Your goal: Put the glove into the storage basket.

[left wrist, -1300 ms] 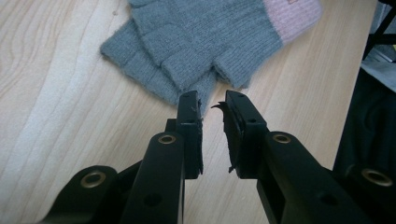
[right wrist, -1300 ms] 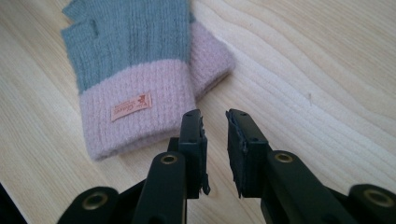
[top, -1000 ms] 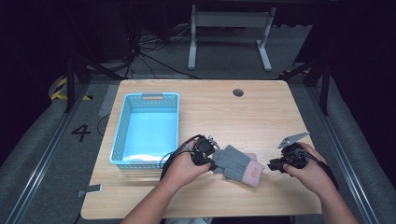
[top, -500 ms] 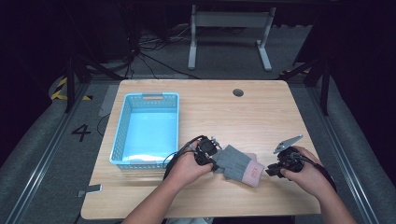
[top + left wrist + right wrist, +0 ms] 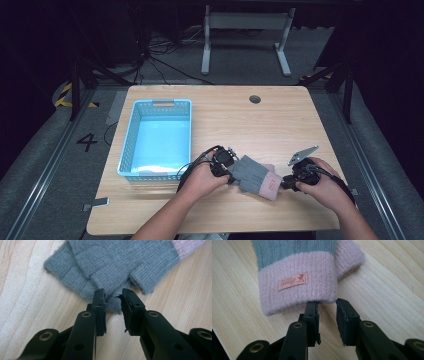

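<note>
Compared with half a second ago, both hands sit at nearly the same places on the table; the right gripper (image 5: 286, 183) has edged slightly closer to the pink cuff, and the glove (image 5: 254, 176) has not shifted.

Left gripper (image 5: 113, 296): jaws apart by a narrow gap, tips resting at the fingertip edge of the glove. A fold of grey knit lies between the tips, but the jaws are not closed on it.

Right gripper (image 5: 327, 305): jaws apart by a similar narrow gap, tips at the hem of the pink cuff (image 5: 297, 287). The left tip touches the cuff edge; nothing is clamped.

Glove: a grey knitted glove with a pink ribbed cuff and a small orange label (image 5: 292, 281) sewn on the cuff. A second pink cuff edge shows beneath and beside the first, so two gloves appear stacked. It lies flat on the wooden table (image 5: 240, 120), near the front edge, between the two grippers, and just right of the blue basket (image 5: 129, 150), outside it.
</note>
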Action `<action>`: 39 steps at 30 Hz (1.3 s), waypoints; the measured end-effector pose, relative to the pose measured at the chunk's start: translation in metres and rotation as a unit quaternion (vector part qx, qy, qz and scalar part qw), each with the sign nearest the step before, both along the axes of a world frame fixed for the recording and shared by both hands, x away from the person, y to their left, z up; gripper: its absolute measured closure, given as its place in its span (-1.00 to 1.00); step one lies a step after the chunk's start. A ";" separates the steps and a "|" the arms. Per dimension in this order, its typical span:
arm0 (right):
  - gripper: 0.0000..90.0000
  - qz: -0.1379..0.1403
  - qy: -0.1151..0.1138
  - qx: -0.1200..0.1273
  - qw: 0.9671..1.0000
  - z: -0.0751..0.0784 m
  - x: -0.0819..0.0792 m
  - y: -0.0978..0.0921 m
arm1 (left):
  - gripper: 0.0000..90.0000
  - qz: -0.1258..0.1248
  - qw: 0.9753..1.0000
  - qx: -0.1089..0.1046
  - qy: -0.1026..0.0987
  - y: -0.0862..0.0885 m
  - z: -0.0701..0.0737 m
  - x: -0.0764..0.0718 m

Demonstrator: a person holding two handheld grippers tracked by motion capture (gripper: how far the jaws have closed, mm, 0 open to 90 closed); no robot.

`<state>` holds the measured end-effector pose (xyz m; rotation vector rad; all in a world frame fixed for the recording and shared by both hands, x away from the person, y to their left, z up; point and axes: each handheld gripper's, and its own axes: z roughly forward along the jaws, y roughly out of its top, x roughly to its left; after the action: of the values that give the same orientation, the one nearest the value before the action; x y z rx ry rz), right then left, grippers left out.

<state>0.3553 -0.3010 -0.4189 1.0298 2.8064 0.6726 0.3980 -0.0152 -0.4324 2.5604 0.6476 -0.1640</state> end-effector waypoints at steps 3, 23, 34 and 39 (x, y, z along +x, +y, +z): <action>0.60 0.000 0.001 0.000 1.000 0.000 0.000 0.000 | 0.63 -0.001 1.000 0.001 -0.002 -0.001 -0.001 0.001; 0.60 0.007 0.003 -0.001 1.000 -0.004 -0.002 0.005 | 0.55 0.014 1.000 0.015 -0.011 -0.003 0.000 0.001; 0.60 0.015 0.003 0.002 1.000 -0.006 -0.002 0.009 | 0.60 0.034 0.999 0.022 -0.015 -0.004 0.001 0.001; 0.59 0.012 0.002 0.004 1.000 -0.005 -0.002 0.007 | 0.53 0.047 0.998 0.031 -0.041 -0.004 0.005 0.001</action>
<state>0.3529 -0.2943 -0.4242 1.0005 2.8254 0.6845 0.3994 -0.0191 -0.4276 2.5752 0.7502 -0.0084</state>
